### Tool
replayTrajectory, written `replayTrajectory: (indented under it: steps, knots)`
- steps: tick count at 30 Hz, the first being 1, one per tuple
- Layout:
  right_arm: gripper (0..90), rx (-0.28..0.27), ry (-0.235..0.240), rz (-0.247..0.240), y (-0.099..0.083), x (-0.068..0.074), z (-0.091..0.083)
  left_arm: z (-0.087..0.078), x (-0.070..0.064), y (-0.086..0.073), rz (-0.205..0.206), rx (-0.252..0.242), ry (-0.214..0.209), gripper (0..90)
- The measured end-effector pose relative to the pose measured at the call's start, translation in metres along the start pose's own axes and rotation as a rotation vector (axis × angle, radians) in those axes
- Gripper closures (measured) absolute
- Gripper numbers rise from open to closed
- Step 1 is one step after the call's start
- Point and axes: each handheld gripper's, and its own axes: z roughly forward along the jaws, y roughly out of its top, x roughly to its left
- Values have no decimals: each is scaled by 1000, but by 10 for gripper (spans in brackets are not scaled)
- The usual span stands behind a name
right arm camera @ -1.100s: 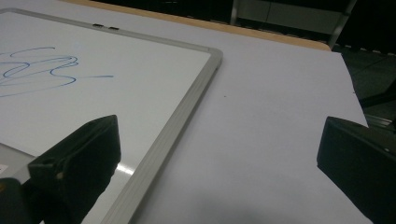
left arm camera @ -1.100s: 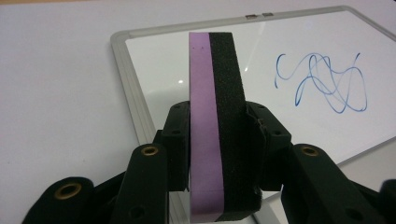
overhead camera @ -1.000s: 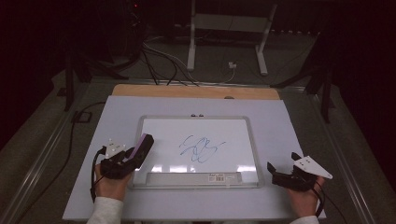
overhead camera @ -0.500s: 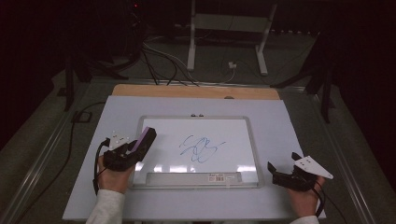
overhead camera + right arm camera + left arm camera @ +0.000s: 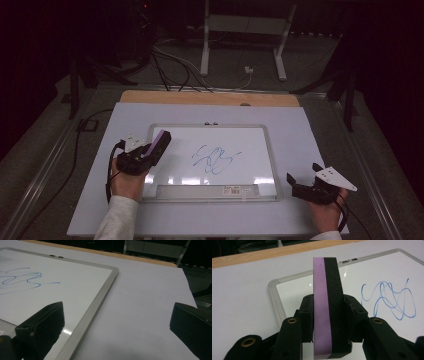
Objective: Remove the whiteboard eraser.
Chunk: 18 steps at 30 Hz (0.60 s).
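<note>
Blue scribble point(image 5: 215, 160) (no legible letters) on whiteboard point(image 5: 260, 150)

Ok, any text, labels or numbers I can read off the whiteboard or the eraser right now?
No readable text.
Sticker on the whiteboard tray: print too small to read.
Blue marker scribble on the board: loops, no letters or numbers.
Eraser in the left claw: no label.

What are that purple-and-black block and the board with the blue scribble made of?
The block looks like foam: a smooth matte purple layer bonded to a coarse, porous black one, probably felt or sponge. The board seems glossy white laminate or coated metal, since it mirrors light, within a dull silver frame, likely aluminium or plastic.
</note>
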Motion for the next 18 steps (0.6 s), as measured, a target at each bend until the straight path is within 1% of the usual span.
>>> replayTrajectory:
  steps: [6, 13, 18]
  knots:
    - [0, 1, 1, -1, 0, 0, 1, 6, 1, 7, -1, -8, 1, 649]
    - [0, -1, 0, 0, 0, 0, 1, 12, -1, 15, 15, -14, -3, 649]
    - [0, -1, -1, 1, 0, -1, 0, 18, -1, 20, 26, -10, -1, 649]
